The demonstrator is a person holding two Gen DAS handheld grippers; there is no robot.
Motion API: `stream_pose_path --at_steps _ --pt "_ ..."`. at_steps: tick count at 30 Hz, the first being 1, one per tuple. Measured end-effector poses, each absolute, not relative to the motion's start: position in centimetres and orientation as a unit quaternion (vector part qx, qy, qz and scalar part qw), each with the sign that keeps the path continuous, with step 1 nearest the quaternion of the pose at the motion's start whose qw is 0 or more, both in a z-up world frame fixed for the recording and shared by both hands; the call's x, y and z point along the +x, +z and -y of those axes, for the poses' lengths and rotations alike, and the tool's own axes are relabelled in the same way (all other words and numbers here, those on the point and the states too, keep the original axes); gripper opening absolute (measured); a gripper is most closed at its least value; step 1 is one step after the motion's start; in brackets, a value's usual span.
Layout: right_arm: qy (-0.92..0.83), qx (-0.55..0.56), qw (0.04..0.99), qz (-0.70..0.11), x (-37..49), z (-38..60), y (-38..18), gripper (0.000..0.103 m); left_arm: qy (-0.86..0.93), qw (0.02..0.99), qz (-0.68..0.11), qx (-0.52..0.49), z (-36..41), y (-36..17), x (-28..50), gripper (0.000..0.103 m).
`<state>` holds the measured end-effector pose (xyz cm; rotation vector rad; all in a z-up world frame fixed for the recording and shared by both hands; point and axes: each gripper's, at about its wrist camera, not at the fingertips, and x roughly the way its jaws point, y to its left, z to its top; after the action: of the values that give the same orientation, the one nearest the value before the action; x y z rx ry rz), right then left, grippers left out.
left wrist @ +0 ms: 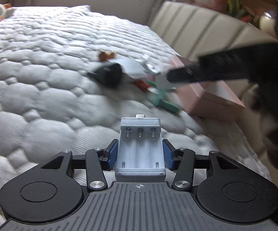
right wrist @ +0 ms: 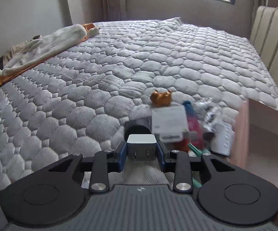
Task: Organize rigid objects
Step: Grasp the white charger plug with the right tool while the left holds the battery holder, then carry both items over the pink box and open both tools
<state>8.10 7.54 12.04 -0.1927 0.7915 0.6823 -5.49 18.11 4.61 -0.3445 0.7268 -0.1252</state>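
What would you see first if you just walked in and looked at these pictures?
First, the grey battery holder with three springs, pinched in the left hand-held gripper above the quilted bed. Next, the white plug adapter between the right hand-held gripper's blue pads, with a jumble of small toys just beyond.

Battery holder (left wrist: 140, 148) between blue pads (left wrist: 113, 155)

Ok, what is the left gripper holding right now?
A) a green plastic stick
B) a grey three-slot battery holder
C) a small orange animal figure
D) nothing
B: in the left wrist view the blue pads of the left gripper press both sides of the battery holder, whose three springs show.
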Motion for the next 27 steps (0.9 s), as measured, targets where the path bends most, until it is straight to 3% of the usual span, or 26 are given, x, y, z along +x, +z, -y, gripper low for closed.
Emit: stream_pose_path --at_steps 8,20,22,27 --pt "0.206 -0.084 0.899 -0.378 -0.2 7.2 8.7 0.032 -0.139 0.905 -0.376 -0.139 -9.5 5.2 -4.4 0.053" --pt "0.175 -0.057 0.926 -0.328 -4.2 15.0 7.3 0.032 -0.14 0.941 -0.275 -0.135 -4.0 13.6 8.0 0.053" --pt "0.179 -0.052 0.929 -0.32 -4.2 15.5 7.6 0.032 -0.117 0.953 -0.258 -0.113 -3.1 13.5 11.1 0.053" --pt "0.182 -0.063 0.932 -0.307 -4.7 15.9 7.4 0.032 -0.064 0.944 -0.316 -0.068 -1.4 9.9 16.1 0.051"
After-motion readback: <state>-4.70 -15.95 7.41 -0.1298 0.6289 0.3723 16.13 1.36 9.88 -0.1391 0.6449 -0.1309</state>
